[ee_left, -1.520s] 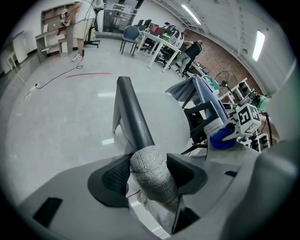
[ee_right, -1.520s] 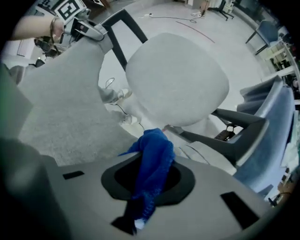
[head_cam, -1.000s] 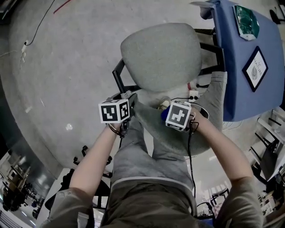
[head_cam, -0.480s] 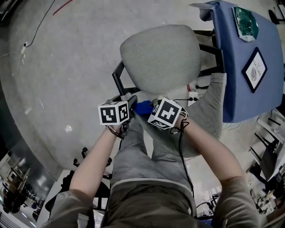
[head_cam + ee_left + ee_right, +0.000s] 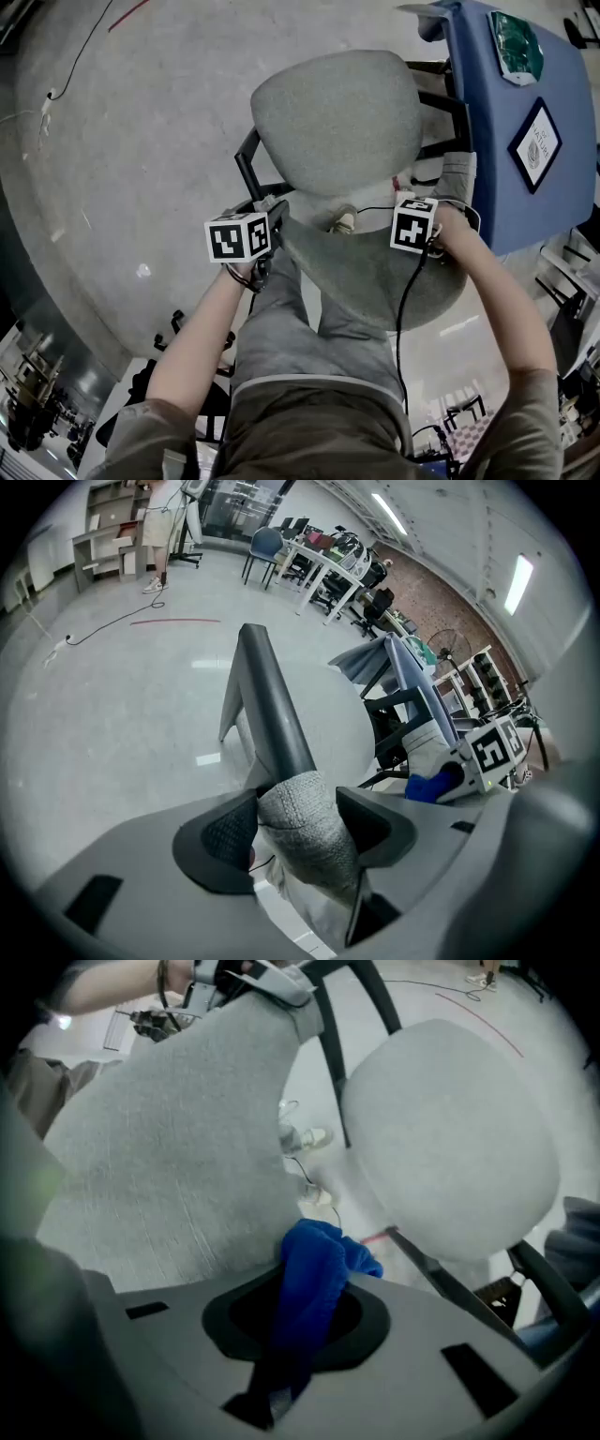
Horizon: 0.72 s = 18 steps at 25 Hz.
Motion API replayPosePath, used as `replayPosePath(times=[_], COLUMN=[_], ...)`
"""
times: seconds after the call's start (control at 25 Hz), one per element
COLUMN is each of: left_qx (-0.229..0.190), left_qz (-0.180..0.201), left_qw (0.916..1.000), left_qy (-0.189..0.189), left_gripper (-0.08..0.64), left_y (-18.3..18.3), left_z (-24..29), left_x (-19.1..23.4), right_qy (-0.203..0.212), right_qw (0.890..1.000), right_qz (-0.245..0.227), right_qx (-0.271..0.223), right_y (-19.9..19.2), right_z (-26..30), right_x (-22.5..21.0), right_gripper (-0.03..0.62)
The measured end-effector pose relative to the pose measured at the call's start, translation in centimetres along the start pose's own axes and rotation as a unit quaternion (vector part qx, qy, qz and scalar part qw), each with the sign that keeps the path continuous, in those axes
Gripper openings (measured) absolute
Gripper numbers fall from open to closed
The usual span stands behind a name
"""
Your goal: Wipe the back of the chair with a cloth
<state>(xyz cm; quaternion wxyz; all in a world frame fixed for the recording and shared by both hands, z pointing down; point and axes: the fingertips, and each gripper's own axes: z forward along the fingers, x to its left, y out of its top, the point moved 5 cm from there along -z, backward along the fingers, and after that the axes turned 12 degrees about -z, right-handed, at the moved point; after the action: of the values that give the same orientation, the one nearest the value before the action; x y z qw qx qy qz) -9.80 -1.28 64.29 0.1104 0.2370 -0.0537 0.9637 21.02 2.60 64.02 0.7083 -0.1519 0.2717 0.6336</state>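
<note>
Right gripper (image 5: 305, 1312), jaws clamped on crumpled blue cloth (image 5: 314, 1269), has swept from the middle of the grey fabric chair back (image 5: 375, 281) to its right end; one pass likely done. Left gripper (image 5: 295, 817) jaws opening, back's left corner between them.

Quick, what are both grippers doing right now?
Left gripper: jaws opening, chair back between them.
Right gripper: closed on blue cloth.
</note>
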Motion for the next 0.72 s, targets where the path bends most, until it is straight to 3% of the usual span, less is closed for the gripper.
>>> replayPosePath(times=[0.16, 0.28, 0.44, 0.64, 0.72], left_qx=[0.003, 0.001, -0.001, -0.004, -0.001], left_qz=[0.002, 0.001, -0.001, -0.001, 0.001], left_qw=[1.0, 1.0, 1.0, 1.0, 1.0], left_qy=[-0.002, -0.004, -0.007, -0.008, -0.007], left_gripper=[0.284, 0.285, 0.285, 0.287, 0.287], left_y=[0.0, 0.1, 0.0, 0.2, 0.1], left_z=[0.1, 0.1, 0.1, 0.2, 0.2], left_x=[0.0, 0.0, 0.1, 0.1, 0.0], right_qy=[-0.114, -0.141, -0.101, -0.001, 0.021], right_qw=[0.989, 0.983, 0.99, 0.998, 0.998], right_qz=[0.047, 0.075, 0.062, 0.061, 0.039], right_qx=[0.087, 0.094, 0.081, -0.011, -0.04], right_y=[-6.5, -8.5, -6.3, 0.4, 3.9], right_z=[-2.6, -3.6, -2.3, -0.5, 0.7], right_x=[-5.5, -6.8, -3.9, 0.6, 2.0], right_gripper=[0.075, 0.075, 0.075, 0.075, 0.075])
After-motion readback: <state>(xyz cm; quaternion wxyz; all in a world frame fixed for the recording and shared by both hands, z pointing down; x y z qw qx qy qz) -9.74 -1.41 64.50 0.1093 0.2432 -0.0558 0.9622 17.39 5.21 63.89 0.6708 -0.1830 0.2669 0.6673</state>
